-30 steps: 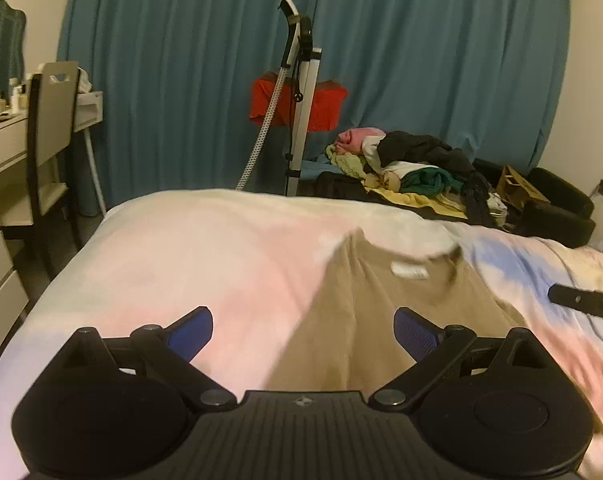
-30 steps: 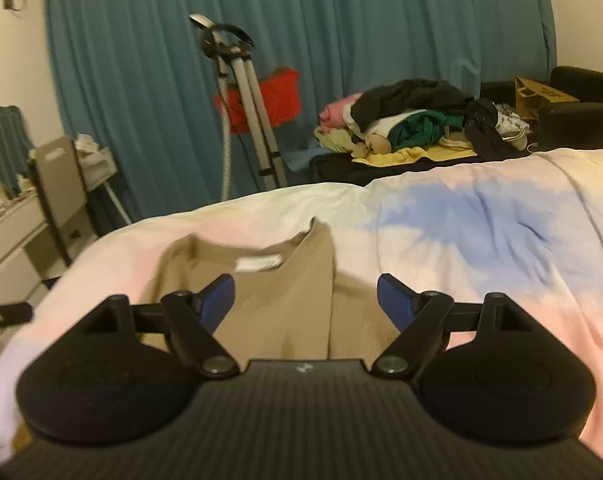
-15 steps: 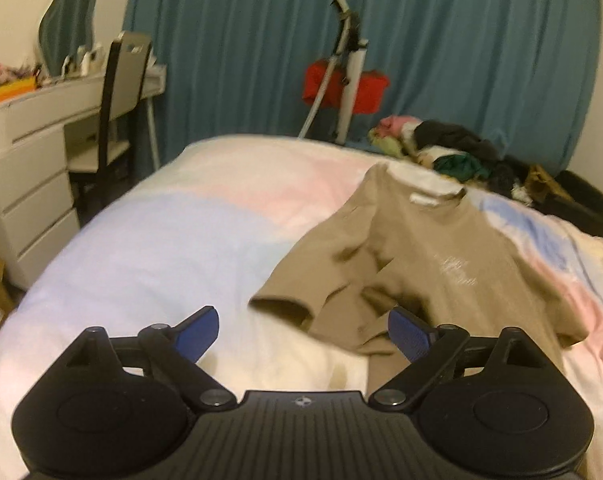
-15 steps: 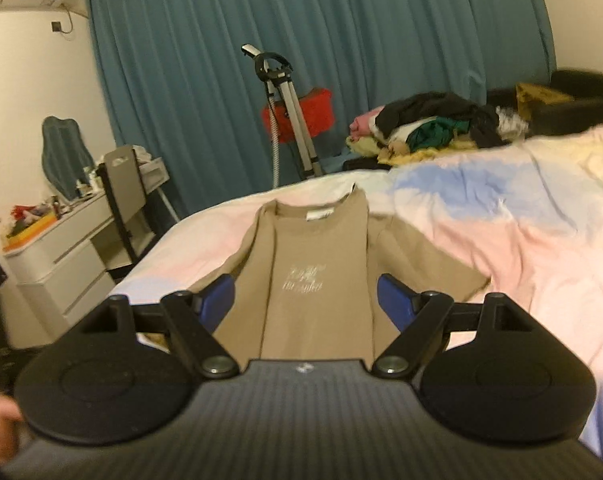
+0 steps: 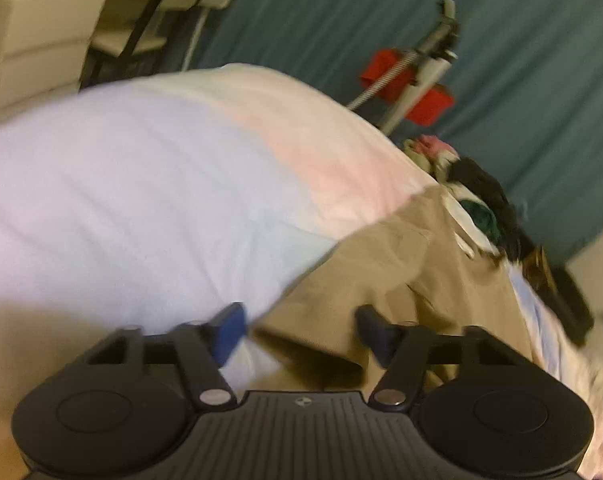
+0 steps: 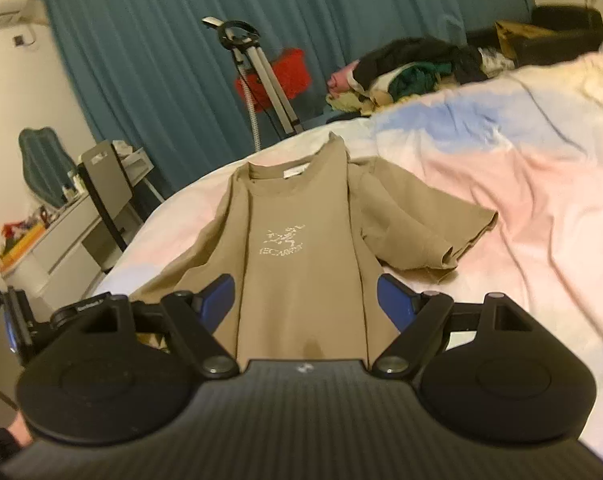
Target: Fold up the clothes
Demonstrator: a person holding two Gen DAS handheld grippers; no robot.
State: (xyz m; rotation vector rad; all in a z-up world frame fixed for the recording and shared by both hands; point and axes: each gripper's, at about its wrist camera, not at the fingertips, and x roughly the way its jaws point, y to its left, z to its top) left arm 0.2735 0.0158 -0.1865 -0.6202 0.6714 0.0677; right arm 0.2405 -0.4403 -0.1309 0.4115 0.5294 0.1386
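Tan T-shirt [image 6: 301,248] lies flat on pastel bed cover [image 6: 521,184], collar away — pale chest print, lettering too small to read, white neck tag [image 6: 295,172] unreadable. Left gripper [image 5: 299,330] closing over sleeve edge, pads not yet pressing. Right gripper [image 6: 305,300] wide, empty — above hem.

left gripper [image 5: 299,330] rolled, dropped, closing over the shirt's [image 5: 385,280] sleeve.

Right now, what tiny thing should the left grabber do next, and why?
Probably ease the left gripper forward and finish closing on the tan T-shirt edge. Its jaws are closing with the sleeve edge between them, not yet pinched, and the shirt lies flat on the bedspread, unfolded. The right gripper is open over the hem.
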